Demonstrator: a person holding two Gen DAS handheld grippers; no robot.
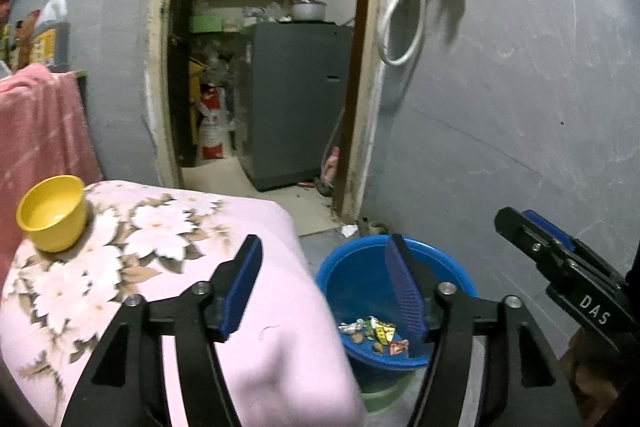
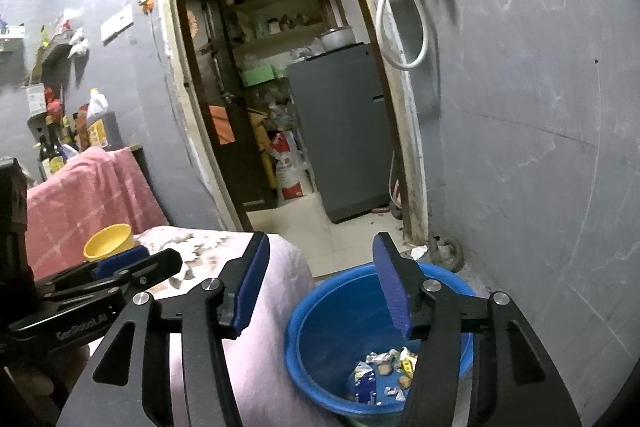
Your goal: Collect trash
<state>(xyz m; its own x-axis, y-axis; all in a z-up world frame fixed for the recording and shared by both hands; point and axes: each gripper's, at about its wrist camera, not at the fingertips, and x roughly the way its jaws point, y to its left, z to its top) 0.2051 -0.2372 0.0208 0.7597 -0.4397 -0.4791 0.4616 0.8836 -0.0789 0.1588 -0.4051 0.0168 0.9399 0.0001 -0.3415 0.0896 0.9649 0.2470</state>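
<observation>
Here both grippers are held apart and empty, left gripper (image 1: 324, 283) and right gripper (image 2: 320, 283); nothing is clamped. Just below them the wrappers (image 1: 374, 333) lie collected in the blue basin (image 1: 360, 255), set beside the bed (image 1: 200, 227) for dropping.

One blue basin (image 1: 356, 267) holding a small heap of wrappers (image 1: 374, 333), too jumbled to count exactly; one yellow bowl (image 1: 52, 213); one floral pink blanket (image 1: 168, 267); one grey fridge (image 1: 296, 103); two grippers, the left (image 1: 324, 283) and the right (image 2: 320, 283)
</observation>
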